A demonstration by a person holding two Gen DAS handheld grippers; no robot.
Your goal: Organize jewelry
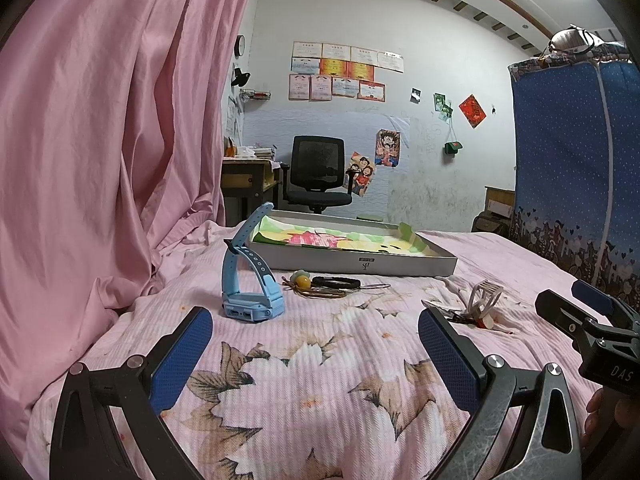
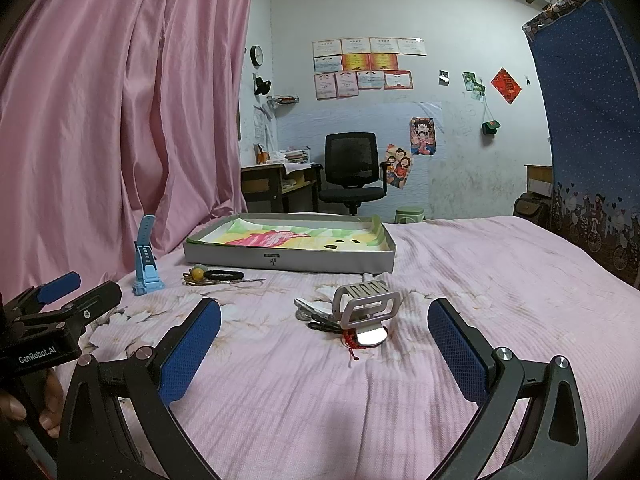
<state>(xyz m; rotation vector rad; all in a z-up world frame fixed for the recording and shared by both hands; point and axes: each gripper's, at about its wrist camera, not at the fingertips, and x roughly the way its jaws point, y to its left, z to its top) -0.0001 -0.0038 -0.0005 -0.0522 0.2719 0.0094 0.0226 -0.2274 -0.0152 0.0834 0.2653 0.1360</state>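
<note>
A light blue watch (image 1: 249, 276) (image 2: 146, 258) stands on its face on the pink bedspread, straps up. Beside it lie a beaded cord bracelet (image 1: 301, 281) (image 2: 197, 272) and a black hair band (image 1: 335, 282) (image 2: 226, 276). A silver metal watch (image 2: 366, 306) (image 1: 484, 296) rests on a small pile with a red string. Behind them sits a shallow grey box (image 1: 352, 258) (image 2: 288, 258) lined with a colourful cloth. My left gripper (image 1: 316, 348) is open, a little short of the blue watch. My right gripper (image 2: 324, 340) is open, just short of the silver watch.
A pink curtain (image 1: 100, 140) hangs along the left of the bed. A blue fabric wardrobe (image 1: 572, 168) stands at the right. Beyond the bed are a black office chair (image 2: 352, 172) and a wooden desk (image 2: 276, 184). A hand (image 2: 24, 404) holds the left gripper's handle.
</note>
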